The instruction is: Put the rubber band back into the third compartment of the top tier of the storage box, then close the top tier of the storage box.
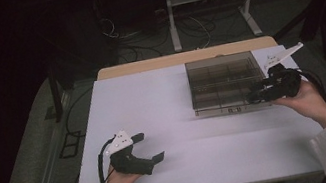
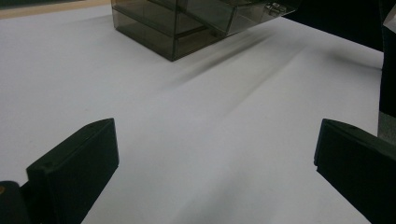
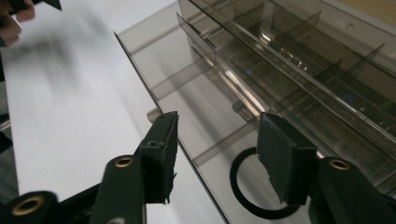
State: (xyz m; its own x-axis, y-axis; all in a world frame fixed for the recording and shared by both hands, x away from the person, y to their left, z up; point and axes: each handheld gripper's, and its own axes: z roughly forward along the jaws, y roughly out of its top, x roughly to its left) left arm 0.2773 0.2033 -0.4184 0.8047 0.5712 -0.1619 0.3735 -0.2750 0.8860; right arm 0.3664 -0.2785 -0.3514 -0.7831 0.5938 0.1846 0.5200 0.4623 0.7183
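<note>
High view: a smoky clear compartment box (image 1: pixel 223 83) sits at the far right of the white tabletop (image 1: pixel 163 101). The right claw (image 1: pixel 256 97) is at the box's near right corner; its own view shows the jaws partly apart, straddling the front wall's edge (image 3: pixel 205 135), pads not pressing. The left claw (image 1: pixel 150 147) rests near left, spread wide over bare tabletop, holding nothing.

box (image 1: pixel 223 82), upper right of the high view: smoky clear plastic, glossy, smooth dividers | table (image 1: pixel 166 121), centre: white, matt, smooth | table edge, top: pale wood | left gripper (image 1: pixel 151 147), lower left: matt black plastic, white plate | right gripper (image 3: pixel 217 154), bottom of its view: rubbery matt pads, brass-coloured rivets | sleeves: white cloth
</note>
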